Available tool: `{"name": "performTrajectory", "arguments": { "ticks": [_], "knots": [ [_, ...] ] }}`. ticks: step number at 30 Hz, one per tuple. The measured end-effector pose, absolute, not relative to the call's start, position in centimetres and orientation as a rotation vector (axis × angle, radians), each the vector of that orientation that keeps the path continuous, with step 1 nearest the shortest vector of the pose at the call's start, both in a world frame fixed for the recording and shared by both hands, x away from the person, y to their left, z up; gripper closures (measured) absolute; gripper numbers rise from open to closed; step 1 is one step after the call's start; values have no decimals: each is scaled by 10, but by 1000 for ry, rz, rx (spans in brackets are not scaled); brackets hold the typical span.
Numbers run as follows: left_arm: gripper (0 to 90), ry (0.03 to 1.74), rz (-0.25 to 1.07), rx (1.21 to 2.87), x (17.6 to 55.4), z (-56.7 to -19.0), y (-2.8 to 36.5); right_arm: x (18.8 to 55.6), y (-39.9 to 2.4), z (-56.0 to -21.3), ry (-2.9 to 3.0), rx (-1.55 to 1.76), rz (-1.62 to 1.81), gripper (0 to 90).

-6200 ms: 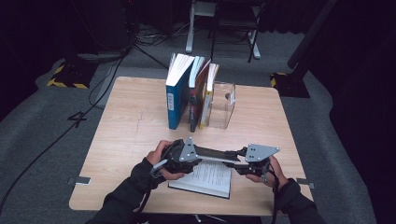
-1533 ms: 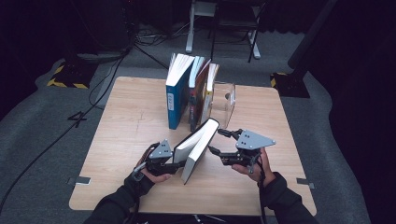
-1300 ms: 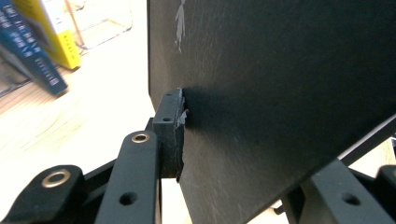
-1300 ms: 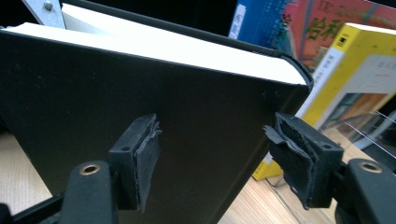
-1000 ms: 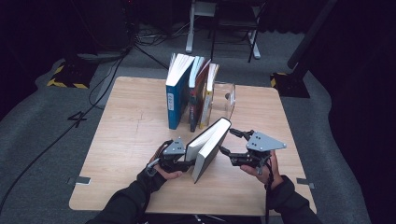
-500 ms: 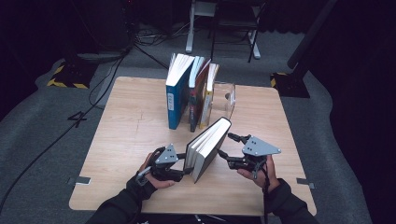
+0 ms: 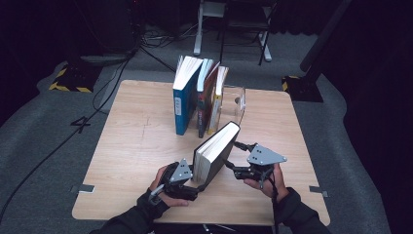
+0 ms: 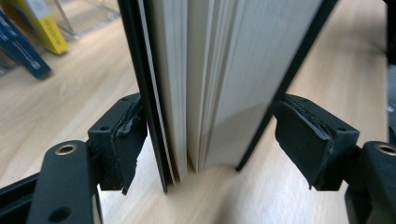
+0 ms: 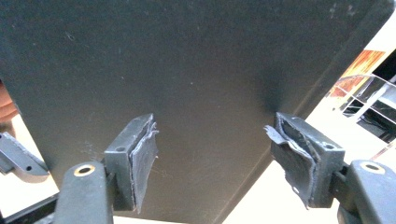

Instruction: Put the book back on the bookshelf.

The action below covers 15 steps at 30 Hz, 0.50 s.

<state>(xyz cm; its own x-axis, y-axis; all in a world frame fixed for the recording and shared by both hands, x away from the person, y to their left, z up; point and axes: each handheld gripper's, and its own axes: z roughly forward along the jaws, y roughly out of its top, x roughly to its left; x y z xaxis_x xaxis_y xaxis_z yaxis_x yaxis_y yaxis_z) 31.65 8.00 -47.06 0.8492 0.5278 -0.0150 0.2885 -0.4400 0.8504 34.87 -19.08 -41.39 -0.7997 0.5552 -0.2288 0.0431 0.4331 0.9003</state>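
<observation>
From the high view, a black book [image 7: 214, 155] stands on its edge near the front of the table [image 7: 131, 146], closed and leaning a little. The left gripper [image 7: 190, 181] sits at its near end and the right gripper [image 7: 233, 168] is beside its dark cover. Farther back, a row of books [image 7: 197, 97] stands against a clear holder [image 7: 234, 100]. The black book is not in that row yet, so I think the job is about half done: the book is shut and up on its edge, but it must be carried back and set with the others.

In the left gripper view, the book's pages and covers [image 8: 210, 84] stand between the two black jaws. The jaws have just been opening. One pad [image 8: 128, 140] sits right by the cover, and the other pad [image 8: 303, 140] is clearly off it, so this gripper is not squeezing the book.

In the right gripper view, the dark cover [image 9: 187, 70] is close ahead. The jaws are spread wide with nothing between them, and whether their tips lean on the cover I cannot tell. The clear holder [image 9: 369, 107] shows at the far right.
</observation>
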Motion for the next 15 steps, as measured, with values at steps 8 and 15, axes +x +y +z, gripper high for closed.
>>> {"name": "performTrajectory", "arguments": {
  "ticks": [8, 15],
  "knots": [
    [284, 648, 379, 2015, 322, -473, 65, 350, -188, -416, 2176, 516, 1341, 313],
    [342, 604, 374, 2012, 329, -476, 66, 352, -189, -417, 2184, 516, 1338, 316]
  ]
}}
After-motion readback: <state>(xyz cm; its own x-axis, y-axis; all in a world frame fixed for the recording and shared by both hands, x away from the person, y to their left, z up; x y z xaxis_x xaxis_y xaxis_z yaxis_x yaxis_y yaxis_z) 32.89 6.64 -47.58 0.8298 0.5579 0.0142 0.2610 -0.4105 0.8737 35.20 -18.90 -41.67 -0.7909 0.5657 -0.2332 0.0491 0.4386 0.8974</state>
